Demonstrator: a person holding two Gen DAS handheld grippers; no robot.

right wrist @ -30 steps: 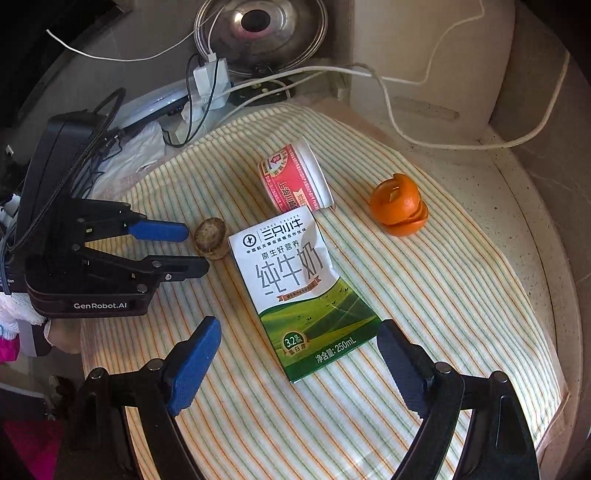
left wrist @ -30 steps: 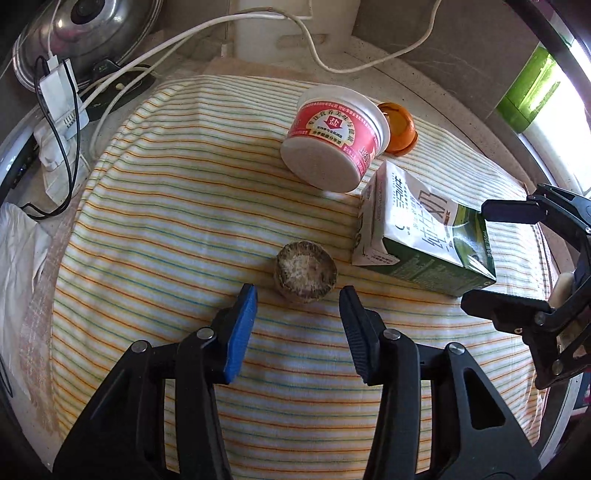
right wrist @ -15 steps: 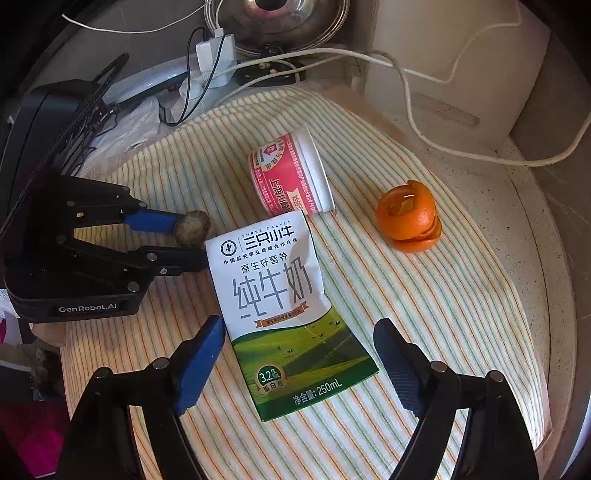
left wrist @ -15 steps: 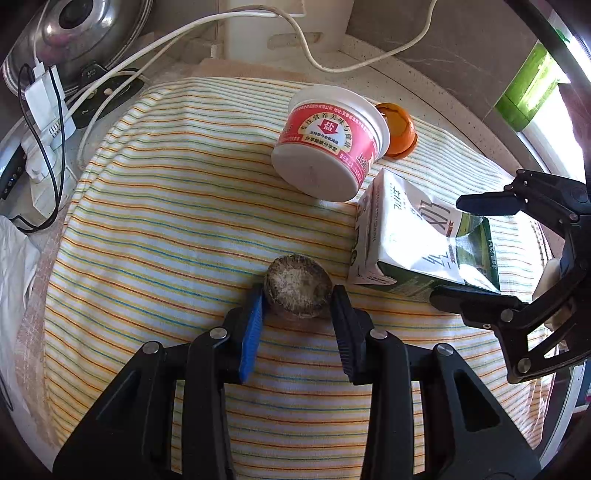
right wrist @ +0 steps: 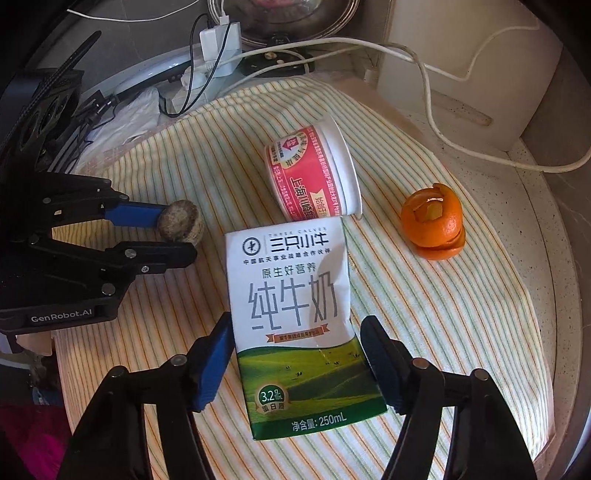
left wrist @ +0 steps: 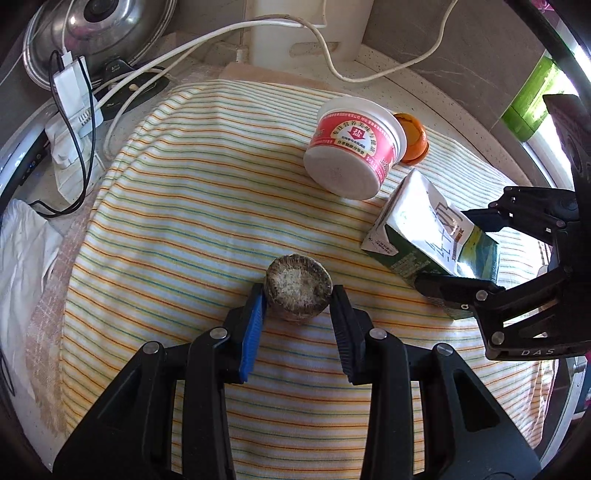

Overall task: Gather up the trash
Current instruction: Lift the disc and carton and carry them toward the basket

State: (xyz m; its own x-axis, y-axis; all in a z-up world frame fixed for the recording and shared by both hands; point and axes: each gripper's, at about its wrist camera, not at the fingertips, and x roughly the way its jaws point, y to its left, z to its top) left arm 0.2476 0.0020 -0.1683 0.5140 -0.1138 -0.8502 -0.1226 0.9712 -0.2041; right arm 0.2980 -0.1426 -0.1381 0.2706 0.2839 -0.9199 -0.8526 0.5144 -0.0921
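Note:
A small round brown lump of trash [left wrist: 298, 291] lies on the striped cloth [left wrist: 192, 221]. My left gripper [left wrist: 298, 295] is shut on it, one finger on each side; it also shows in the right wrist view [right wrist: 181, 221]. A white-and-green milk carton [right wrist: 299, 317] lies flat on the cloth. My right gripper [right wrist: 297, 332] straddles its lower half, jaws close to both sides. A red-and-white cup [right wrist: 314, 173] lies on its side beyond the carton. An orange peel [right wrist: 434, 221] sits to the right.
A steel pot lid [left wrist: 92, 33], a white power strip with a charger [left wrist: 72, 96] and white cables [left wrist: 332, 55] lie beyond the cloth. A white rag [left wrist: 22, 251] lies at the left. A beige appliance [right wrist: 461, 66] stands at the back right.
My left gripper moved forward and closed on the brown lump. My right gripper advanced along the milk carton and narrowed around it.

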